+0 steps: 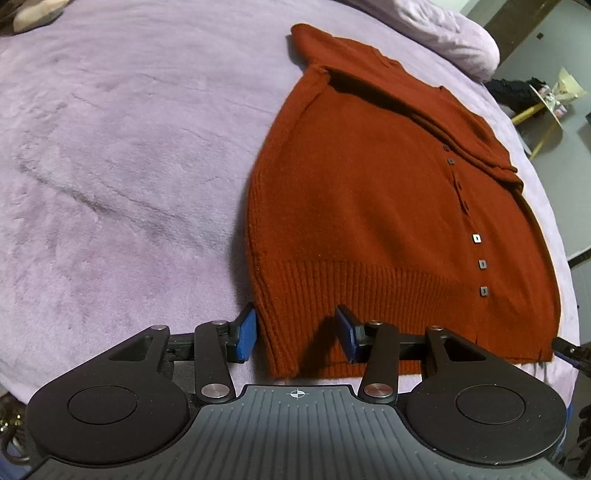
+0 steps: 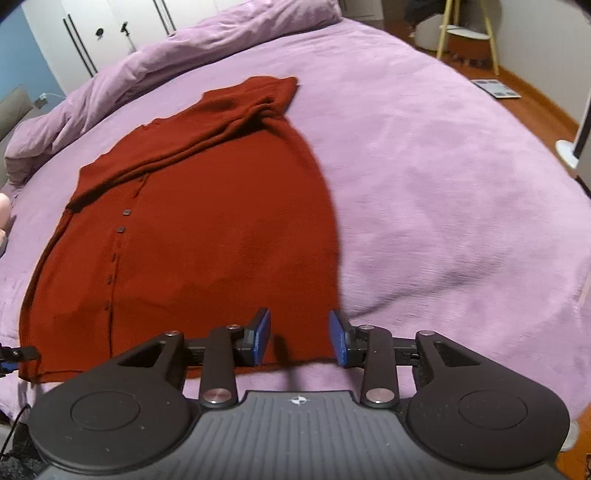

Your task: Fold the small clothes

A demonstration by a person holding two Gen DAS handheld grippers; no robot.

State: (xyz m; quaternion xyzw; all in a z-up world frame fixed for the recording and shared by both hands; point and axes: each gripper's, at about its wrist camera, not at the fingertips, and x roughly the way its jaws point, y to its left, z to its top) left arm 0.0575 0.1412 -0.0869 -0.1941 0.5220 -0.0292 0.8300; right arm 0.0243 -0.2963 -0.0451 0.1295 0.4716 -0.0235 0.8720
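From the left wrist camera we've got the rust-red cardigan (image 1: 388,206) lying flat on the lilac bedspread (image 1: 122,155), sleeves folded across the top. Our left gripper (image 1: 295,334) is spread wide at the ribbed hem (image 1: 369,291), blue pads either side of the hem's near corner, nothing pinched (small square buttons (image 1: 476,238) run down the front).

Over on the right wrist camera, the right gripper (image 2: 298,338) is also wide open, straddling the cardigan's (image 2: 207,221) other bottom corner, holding nothing. A pale wardrobe (image 2: 107,26) stands beyond the bed.
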